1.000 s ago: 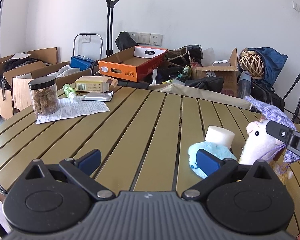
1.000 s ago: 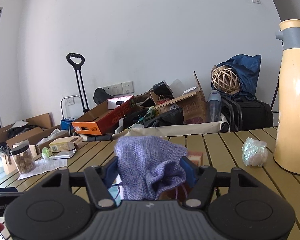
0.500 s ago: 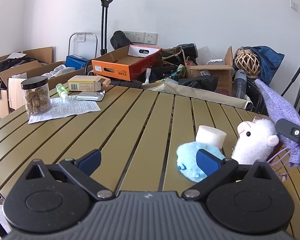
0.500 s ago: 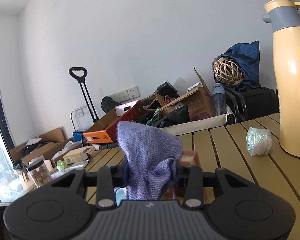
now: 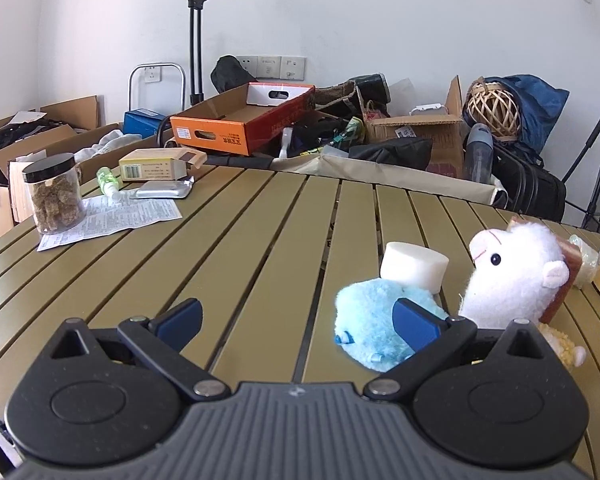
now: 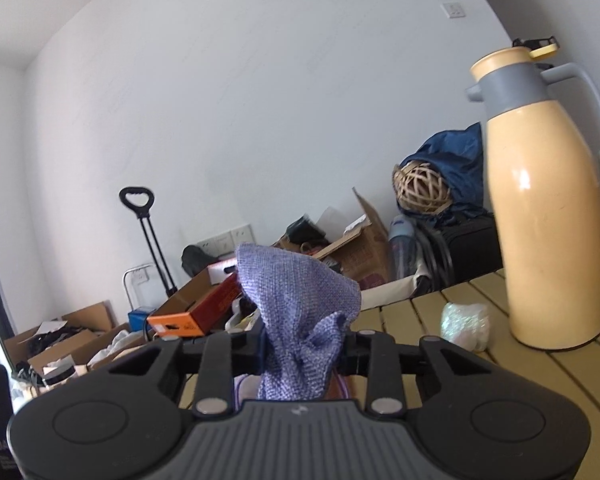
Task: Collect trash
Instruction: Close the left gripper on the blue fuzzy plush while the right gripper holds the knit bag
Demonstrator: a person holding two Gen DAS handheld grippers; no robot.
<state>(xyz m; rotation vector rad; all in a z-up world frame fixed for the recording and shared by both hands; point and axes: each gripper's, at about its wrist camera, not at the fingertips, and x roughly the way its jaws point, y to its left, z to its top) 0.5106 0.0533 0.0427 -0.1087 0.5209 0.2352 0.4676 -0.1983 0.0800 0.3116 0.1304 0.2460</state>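
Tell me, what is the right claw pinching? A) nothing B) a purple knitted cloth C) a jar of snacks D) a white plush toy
B: the right claw is shut on the purple knitted cloth, which bunches up between its fingers.

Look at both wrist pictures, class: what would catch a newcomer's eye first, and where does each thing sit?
Nearest the right wrist camera, the right gripper pinches a bunched purple knitted cloth, its jaws having just been closing on it. To its right a tall cream thermos jug stands upright on the slatted table. In the left wrist view, a white plush animal and a blue plush toy sit just ahead of the open left gripper.
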